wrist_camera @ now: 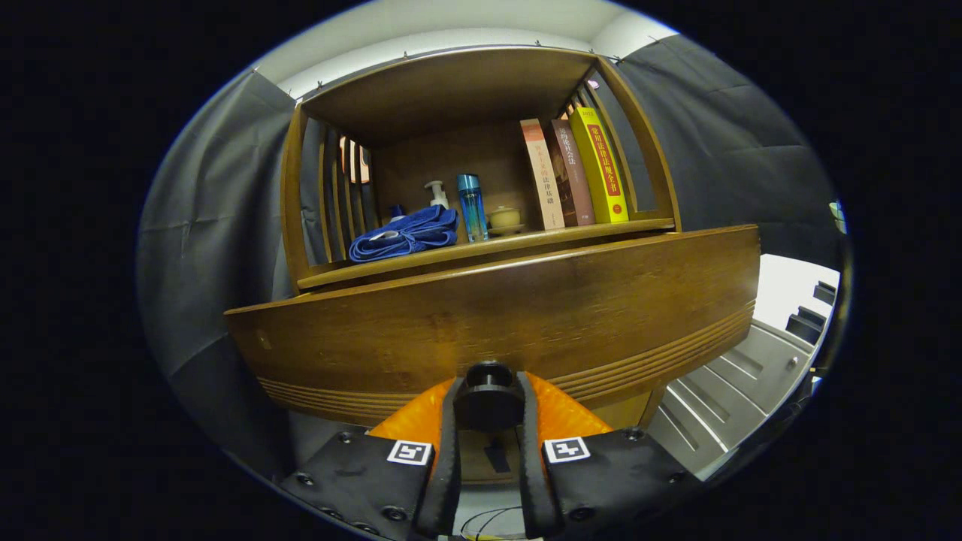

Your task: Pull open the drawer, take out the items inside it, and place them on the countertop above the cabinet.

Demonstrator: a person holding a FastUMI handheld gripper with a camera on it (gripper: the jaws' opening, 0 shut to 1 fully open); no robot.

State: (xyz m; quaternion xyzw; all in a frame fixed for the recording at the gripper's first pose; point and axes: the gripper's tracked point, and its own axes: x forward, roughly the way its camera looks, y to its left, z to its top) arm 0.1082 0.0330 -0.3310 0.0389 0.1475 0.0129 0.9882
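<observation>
A brown wooden drawer front with grooved lower trim faces me, close up. Its round dark knob sits between my two fingers, and my gripper is shut on it, both pads pressing its sides. The drawer's inside is hidden behind the front panel. Above the drawer runs the cabinet's countertop, under a wooden shelf hood.
On the countertop lie a folded blue cloth, a white pump bottle, a blue bottle, a small lidded pot and three upright books. A grey unit stands to the right.
</observation>
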